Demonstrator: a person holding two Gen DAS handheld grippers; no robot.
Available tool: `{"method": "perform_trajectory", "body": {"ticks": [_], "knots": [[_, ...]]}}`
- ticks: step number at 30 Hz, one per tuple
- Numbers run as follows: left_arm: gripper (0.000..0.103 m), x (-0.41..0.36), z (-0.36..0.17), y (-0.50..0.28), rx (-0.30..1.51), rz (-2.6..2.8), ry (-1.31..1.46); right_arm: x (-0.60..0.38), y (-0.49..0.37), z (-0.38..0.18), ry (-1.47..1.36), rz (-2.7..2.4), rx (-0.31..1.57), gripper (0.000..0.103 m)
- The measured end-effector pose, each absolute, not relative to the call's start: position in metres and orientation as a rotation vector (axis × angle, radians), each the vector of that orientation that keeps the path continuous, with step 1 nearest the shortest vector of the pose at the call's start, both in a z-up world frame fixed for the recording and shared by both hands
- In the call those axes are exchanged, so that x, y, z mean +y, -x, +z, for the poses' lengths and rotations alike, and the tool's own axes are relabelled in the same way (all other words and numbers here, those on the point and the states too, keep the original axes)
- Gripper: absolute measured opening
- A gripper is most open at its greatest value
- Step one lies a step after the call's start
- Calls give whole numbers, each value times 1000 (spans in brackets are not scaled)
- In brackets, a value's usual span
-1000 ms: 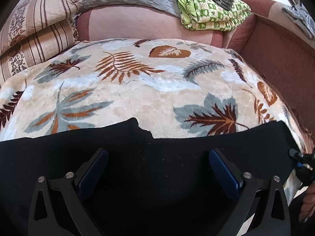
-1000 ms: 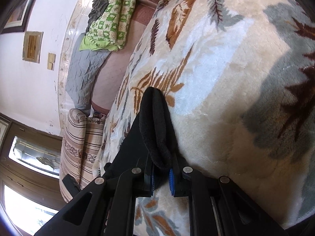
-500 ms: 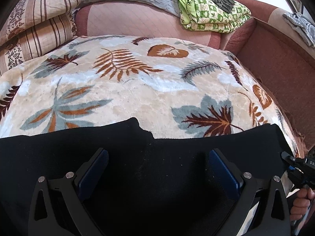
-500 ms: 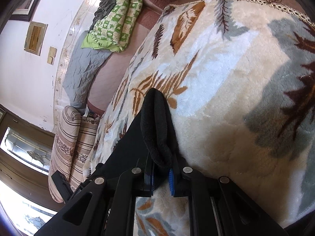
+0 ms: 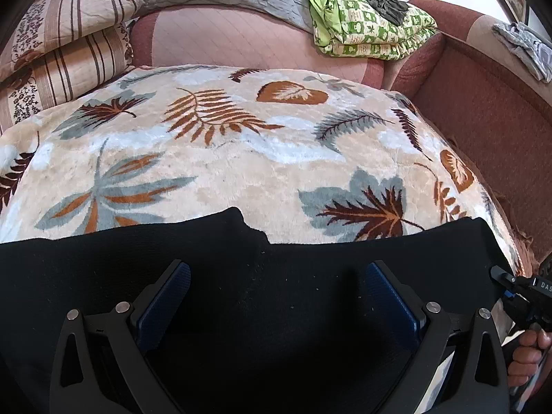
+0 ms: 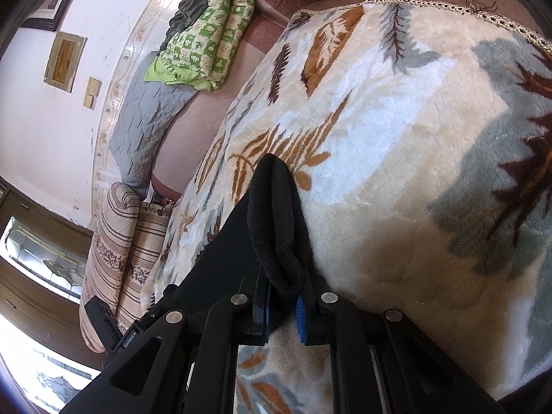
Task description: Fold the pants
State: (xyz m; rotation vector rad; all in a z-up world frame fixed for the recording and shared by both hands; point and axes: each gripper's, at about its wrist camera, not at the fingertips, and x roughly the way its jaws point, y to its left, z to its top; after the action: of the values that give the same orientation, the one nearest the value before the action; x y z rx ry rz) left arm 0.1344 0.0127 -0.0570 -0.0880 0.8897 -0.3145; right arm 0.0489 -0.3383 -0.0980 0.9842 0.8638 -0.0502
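A: Left wrist view?
B: The left gripper (image 5: 276,296) is spread wide, released, over the black fabric pants (image 5: 241,276) lying on the leaf-patterned plush blanket (image 5: 241,158).

A: Right wrist view?
B: The right gripper (image 6: 283,314) is clenched on a bunched pants edge.

Black pants (image 5: 269,293) flat, one edge bunched, lifted.

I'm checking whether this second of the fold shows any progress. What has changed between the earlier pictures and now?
Very little. The right gripper stays shut on the black pants edge, shifting only slightly over the leaf blanket. The left gripper stays open above the pants, holding nothing. The cloth's outline looks unchanged.
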Motion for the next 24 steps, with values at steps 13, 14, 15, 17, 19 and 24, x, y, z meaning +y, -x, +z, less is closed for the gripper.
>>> {"method": "perform_trajectory", "body": {"ticks": [13, 14, 15, 17, 19, 24], "knots": [[102, 13, -54, -135, 907, -318, 92, -335, -51, -95, -926, -56, 867, 10], [102, 13, -54, -135, 910, -320, 95, -336, -51, -95, -925, -56, 867, 10], [102, 14, -53, -136, 911, -323, 99, -335, -51, -95, -927, -57, 866, 10], [101, 16, -52, -135, 909, -325, 110, -335, -51, -94, -929, -60, 866, 10], [101, 18, -51, -135, 908, -322, 122, -335, -51, -93, -928, -62, 864, 10], [101, 17, -51, -135, 908, -313, 116, -329, -53, -88, -857, -72, 866, 10]]}}
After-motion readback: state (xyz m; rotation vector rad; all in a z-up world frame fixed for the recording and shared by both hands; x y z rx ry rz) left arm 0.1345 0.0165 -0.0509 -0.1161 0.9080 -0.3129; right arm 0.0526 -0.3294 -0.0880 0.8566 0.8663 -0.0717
